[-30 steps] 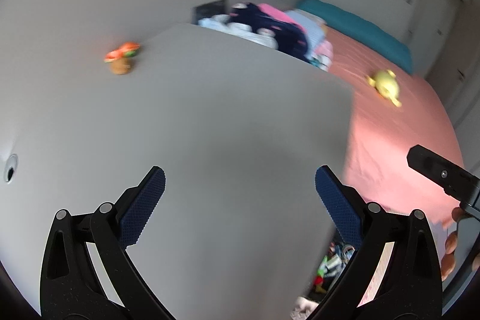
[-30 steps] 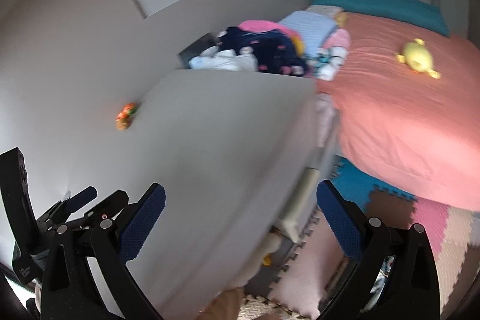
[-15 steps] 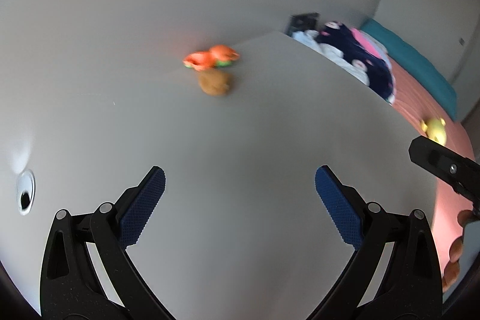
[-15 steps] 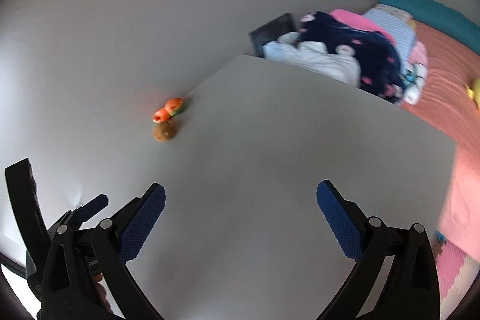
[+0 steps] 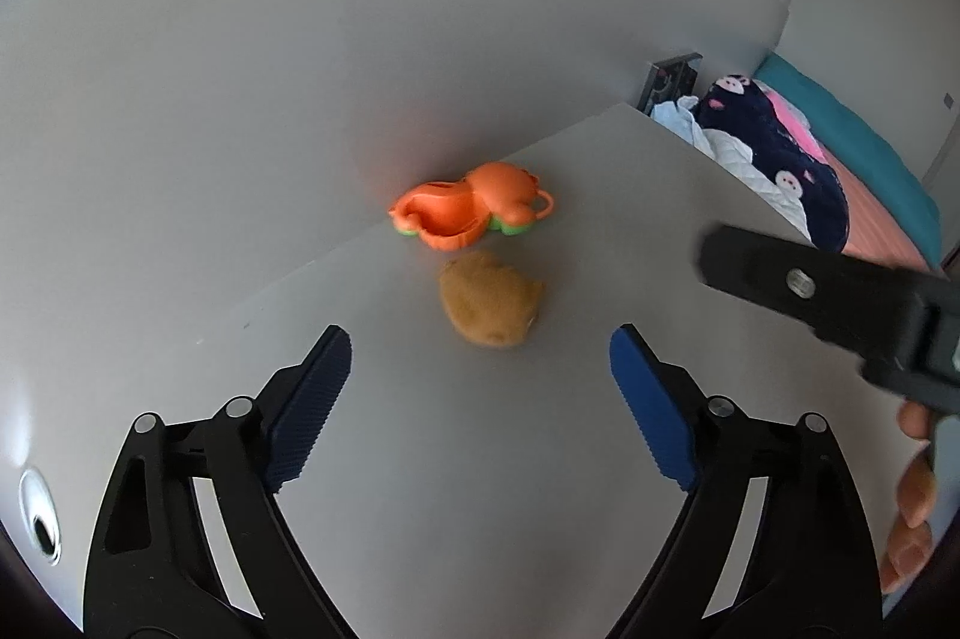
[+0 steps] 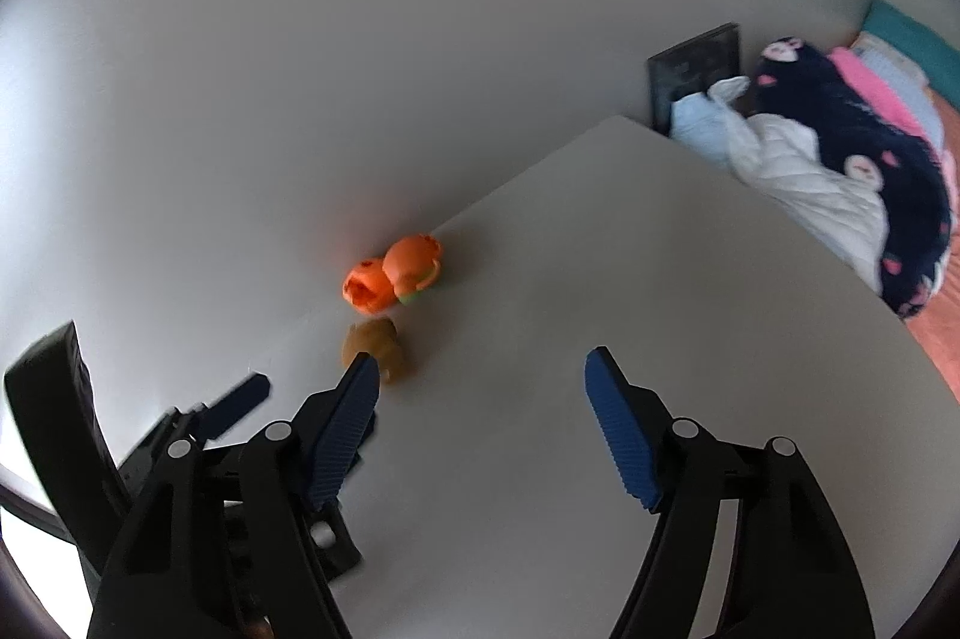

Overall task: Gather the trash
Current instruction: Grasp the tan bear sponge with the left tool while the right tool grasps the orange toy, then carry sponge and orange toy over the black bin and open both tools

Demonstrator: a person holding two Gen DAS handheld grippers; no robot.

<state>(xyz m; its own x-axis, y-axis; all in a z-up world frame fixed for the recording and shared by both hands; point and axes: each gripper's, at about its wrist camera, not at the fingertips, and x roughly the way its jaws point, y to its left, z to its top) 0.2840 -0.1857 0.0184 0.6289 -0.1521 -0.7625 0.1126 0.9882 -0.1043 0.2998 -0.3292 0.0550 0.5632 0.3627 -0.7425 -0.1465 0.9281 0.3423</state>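
progress: nothing is seen collected yet; both pieces of trash lie untouched on the counter (image 5: 540,459), so the whole pickup is judged to be left.
trash: a brown lump (image 5: 489,300) lies just in front of an orange toy (image 5: 474,207), which sits against the wall at the counter's back edge; the two are just beside each other, and whether they touch cannot be told.
left hand-held gripper (image 5: 480,399): pointed steeply down at the counter, with the lump just beyond its tips; its jaws have just been closing a little yet stand wide, with nothing between them.
right hand-held gripper (image 6: 483,411): tilted down likewise, to the right of the left one; its jaws have just been closing too, are moderately wide and hold nothing; its left pad overlaps the lump in its own view.
hand (image 5: 912,489): fingers are seen on the right gripper's handle.
next: a closer reach is judged needed before either grip.
bin: none is seen.
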